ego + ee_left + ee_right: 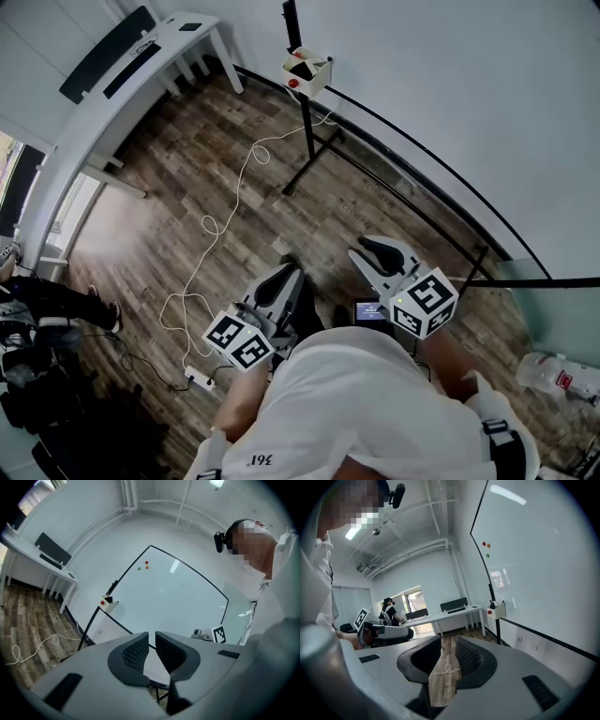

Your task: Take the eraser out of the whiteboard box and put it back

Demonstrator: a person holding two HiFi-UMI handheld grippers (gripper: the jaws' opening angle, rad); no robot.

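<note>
The small white whiteboard box (307,73) hangs on a black tubular frame (307,131) at the corner of the glossy whiteboard (450,103), with the dark eraser (302,69) inside. Well short of it, the left hand-held gripper (152,641) has ribbed jaws narrowly apart. The right hand-held gripper (447,646) stands wider, and both are empty. A white cable (220,230) loops over the open plank floor (159,187).

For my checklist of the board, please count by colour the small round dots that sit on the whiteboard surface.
Red dot: 1
Orange dot: 1
Green dot: 1
Total: 3
</note>
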